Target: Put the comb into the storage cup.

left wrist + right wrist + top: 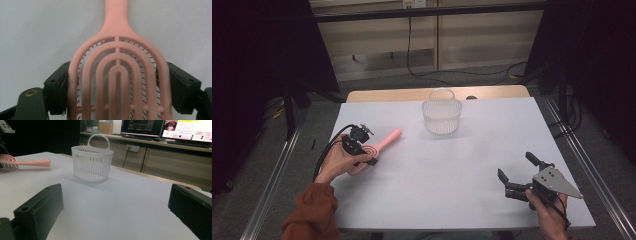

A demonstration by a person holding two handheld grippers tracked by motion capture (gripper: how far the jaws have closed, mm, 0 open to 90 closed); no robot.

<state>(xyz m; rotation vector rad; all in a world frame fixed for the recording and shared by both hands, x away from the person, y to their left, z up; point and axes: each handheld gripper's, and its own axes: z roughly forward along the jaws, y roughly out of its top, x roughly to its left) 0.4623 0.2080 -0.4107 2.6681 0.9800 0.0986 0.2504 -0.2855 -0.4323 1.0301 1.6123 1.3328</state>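
High view, hairbrush: the pink hairbrush (377, 148) lies on the white table (452, 170) at its left side, handle pointing toward the far right, head under the left gripper (357, 145).
Left gripper view, hairbrush: the vented head (117, 82) sits between the two black jaws, handle running straight up; the head's lower end is cut off by the bottom edge.
Grip: both pads press the outer edges of the head, so the left gripper is clamped across its width.
Hard to make out: in the high view the hand and gripper body cover much of the head, so the contact cannot be read there; whether the brush rests on the table or is lifted slightly cannot be told.
Basket: a white slatted basket (441, 114) with a hoop handle stands upright toward the far middle of the table, well apart from the brush.
Right gripper: the right gripper (517, 172) hovers over the near right part of the table, jaws wide apart with nothing between them, well apart from brush and basket.
Right gripper view: the basket (92, 163) stands ahead, with the brush handle (32, 162) at left, its head cut off by the edge.
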